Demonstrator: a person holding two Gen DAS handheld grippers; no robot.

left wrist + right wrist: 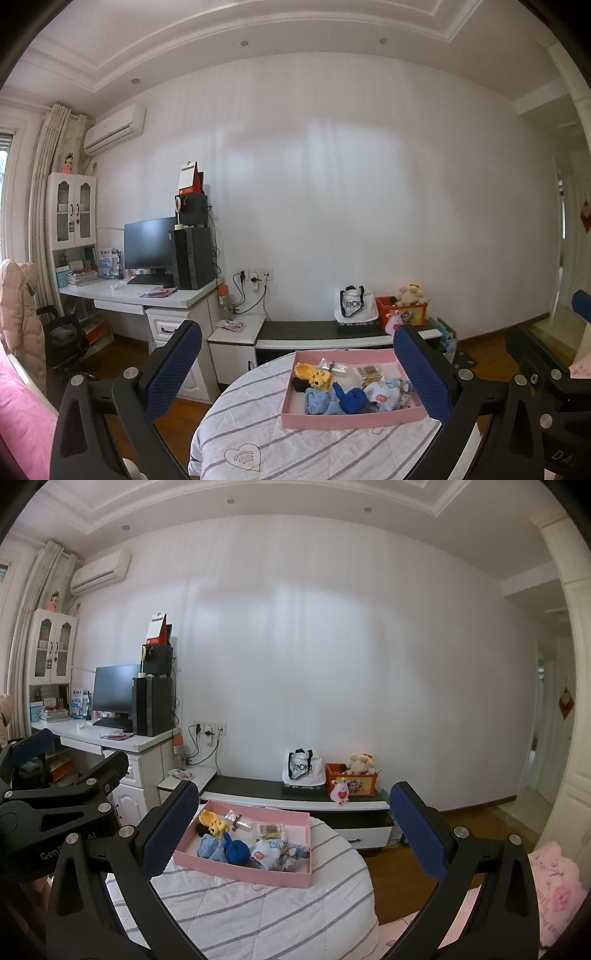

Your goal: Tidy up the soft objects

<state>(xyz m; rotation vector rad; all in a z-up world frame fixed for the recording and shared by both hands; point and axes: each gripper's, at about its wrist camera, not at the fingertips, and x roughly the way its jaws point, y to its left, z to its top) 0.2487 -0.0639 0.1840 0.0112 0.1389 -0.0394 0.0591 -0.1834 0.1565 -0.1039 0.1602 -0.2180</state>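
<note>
A shallow pink box (pixel 347 420) (pixel 236 873) lies on a white striped quilt (pixel 295 446) (pixel 266 912). Inside it are a yellow plush toy (pixel 317 376) (pixel 214 821), a rolled dark blue sock (pixel 352 400) (pixel 237 851), a light blue cloth (pixel 319 402) (pixel 210 849), a printed white cloth (pixel 388 393) (pixel 275 853) and small clear packets (pixel 332 366) (pixel 240 821). My left gripper (pixel 297 373) is open, held back from the box with nothing between its blue pads. My right gripper (pixel 291 834) is open too, likewise empty. Each gripper shows at the edge of the other's view.
Beyond the bed stands a low black-and-white cabinet (pixel 317 334) (pixel 295 797) with a white tote bag (pixel 352 304) and an orange toy box (pixel 402 308). A white desk (pixel 147 295) with monitor and computer is at the left. A pink cushion (pixel 554 890) lies at right.
</note>
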